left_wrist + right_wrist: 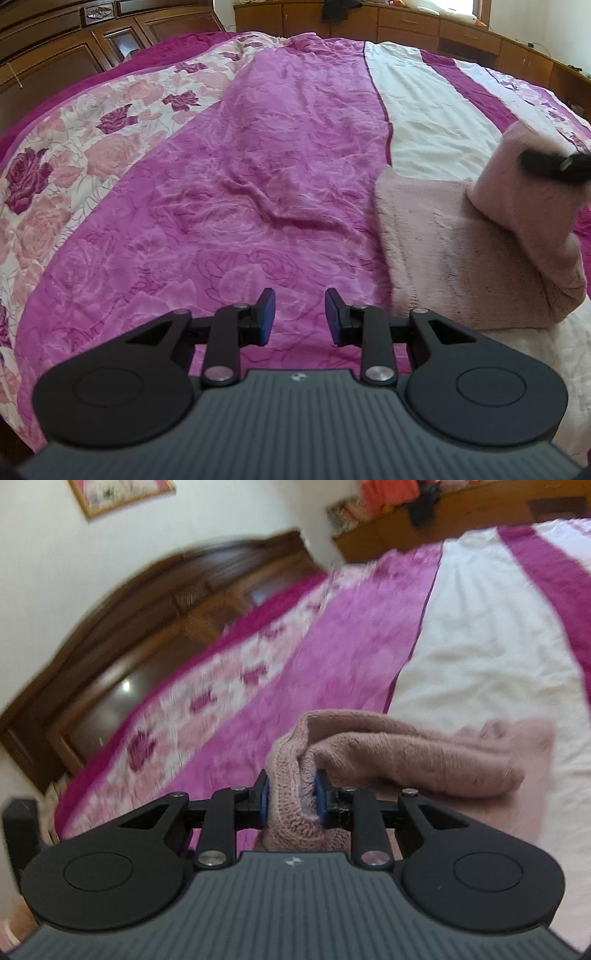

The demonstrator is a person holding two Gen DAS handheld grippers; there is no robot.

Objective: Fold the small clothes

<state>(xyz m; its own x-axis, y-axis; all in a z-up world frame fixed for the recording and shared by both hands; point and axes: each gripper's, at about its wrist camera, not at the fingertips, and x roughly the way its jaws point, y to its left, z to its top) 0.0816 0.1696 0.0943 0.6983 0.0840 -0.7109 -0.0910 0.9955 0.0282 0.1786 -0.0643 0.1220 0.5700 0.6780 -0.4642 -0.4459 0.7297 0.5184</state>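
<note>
Right tongs clamp pink knit garment; left tongs empty.

A fuzzy pale pink knit garment is lying partly flat. One ribbed edge is hanging lifted and doubled over.

The pink bedspread is bare and free to the left. The lifted pink knit garment blocks the right side.
</note>
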